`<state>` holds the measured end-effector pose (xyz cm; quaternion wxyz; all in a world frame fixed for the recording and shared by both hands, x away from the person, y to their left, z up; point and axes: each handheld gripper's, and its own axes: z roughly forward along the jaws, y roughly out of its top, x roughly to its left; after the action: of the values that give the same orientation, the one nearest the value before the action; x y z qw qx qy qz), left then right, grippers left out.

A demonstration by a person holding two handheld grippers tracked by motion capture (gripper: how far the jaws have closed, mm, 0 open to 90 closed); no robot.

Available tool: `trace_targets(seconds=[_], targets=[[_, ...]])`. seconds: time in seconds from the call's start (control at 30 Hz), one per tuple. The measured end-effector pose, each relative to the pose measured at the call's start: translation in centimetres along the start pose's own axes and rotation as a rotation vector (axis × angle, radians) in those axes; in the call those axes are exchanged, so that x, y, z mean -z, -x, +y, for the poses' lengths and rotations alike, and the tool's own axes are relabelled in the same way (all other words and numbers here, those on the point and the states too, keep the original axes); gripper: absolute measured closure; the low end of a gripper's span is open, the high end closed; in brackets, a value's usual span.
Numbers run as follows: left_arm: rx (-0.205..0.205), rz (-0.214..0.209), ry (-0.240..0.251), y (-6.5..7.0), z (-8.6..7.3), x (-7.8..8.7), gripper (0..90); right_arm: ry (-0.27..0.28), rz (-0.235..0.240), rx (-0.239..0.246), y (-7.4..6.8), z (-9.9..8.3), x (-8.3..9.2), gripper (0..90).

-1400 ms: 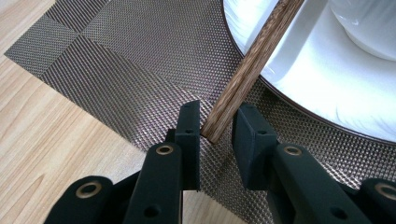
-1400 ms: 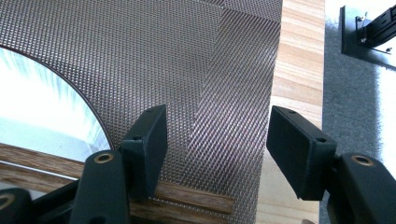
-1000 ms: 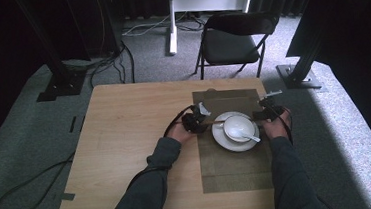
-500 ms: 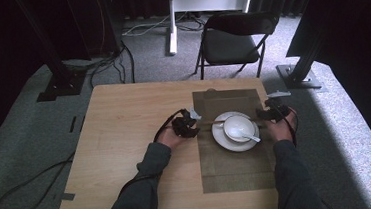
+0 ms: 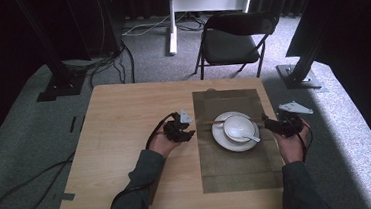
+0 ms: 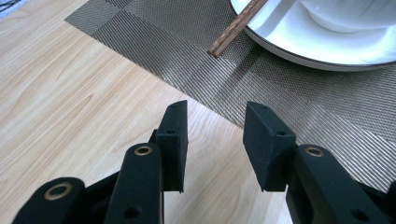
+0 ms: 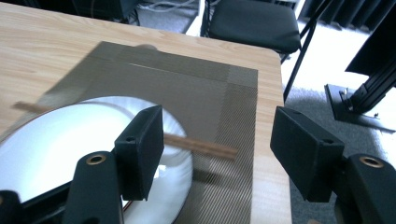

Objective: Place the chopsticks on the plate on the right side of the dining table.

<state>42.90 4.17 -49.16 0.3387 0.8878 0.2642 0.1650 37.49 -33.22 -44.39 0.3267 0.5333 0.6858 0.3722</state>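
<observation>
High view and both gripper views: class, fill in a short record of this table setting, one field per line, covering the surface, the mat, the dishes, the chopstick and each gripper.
Surface: wooden table
Mat: woven placemat on the table's right half
Dishes: white bowl on white plate, spoon in the bowl
Chopstick: wooden chopstick lying across the plate's far side
Left gripper: open, holding nothing, over the mat's left edge
Right gripper: open, holding nothing, at the plate's right side
</observation>
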Motion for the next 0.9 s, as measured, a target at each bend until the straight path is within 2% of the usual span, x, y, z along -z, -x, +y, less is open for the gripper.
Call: trace_targets(seconds=[0.1, 0.17, 0.2, 0.37, 0.43, 0.63, 0.73, 0.8, 0.87, 0.9], targets=[[0.01, 0.001, 0.007, 0.0, -0.6, 0.6, 60.1, 0.028, 0.019, 0.0, -0.8, -0.7, 1.8, 33.8], [0.016, -0.005, 0.007, 0.0, -0.9, 0.8, 60.0, 0.038, 0.029, 0.0, -1.1, -0.9, 2.3, 33.7], [0.016, -0.003, 0.005, 0.0, -1.1, 0.8, 59.2, 0.054, 0.05, 0.009, -1.9, -1.2, 3.3, 33.6], [0.016, -0.002, 0.002, 0.1, -1.9, 1.2, 58.7, 0.07, 0.107, 0.061, -4.5, -2.0, 4.7, 33.0], [0.019, -0.003, 0.003, 0.1, -2.2, 1.4, 58.2, 0.068, 0.116, 0.074, -5.3, -2.4, 4.9, 32.9], [0.022, -0.003, 0.002, 0.0, -2.9, 2.4, 57.5, 0.074, 0.189, 0.1, -7.7, -3.5, 5.5, 32.8], [0.028, 0.0, 0.005, -0.1, -3.2, 2.8, 57.1, 0.07, 0.209, 0.116, -8.6, -3.8, 5.4, 32.7], [0.04, -0.006, 0.014, -0.1, -3.5, 3.0, 56.6, 0.055, 0.263, 0.152, -10.3, -4.3, 5.2, 32.1], [0.044, -0.001, 0.011, -0.2, -3.6, 3.0, 56.2, 0.032, 0.325, 0.169, -11.6, -4.9, 4.7, 31.1], [0.049, 0.003, 0.011, -0.2, -3.6, 3.0, 56.2, 0.018, 0.348, 0.195, -12.4, -5.3, 4.4, 30.6]])
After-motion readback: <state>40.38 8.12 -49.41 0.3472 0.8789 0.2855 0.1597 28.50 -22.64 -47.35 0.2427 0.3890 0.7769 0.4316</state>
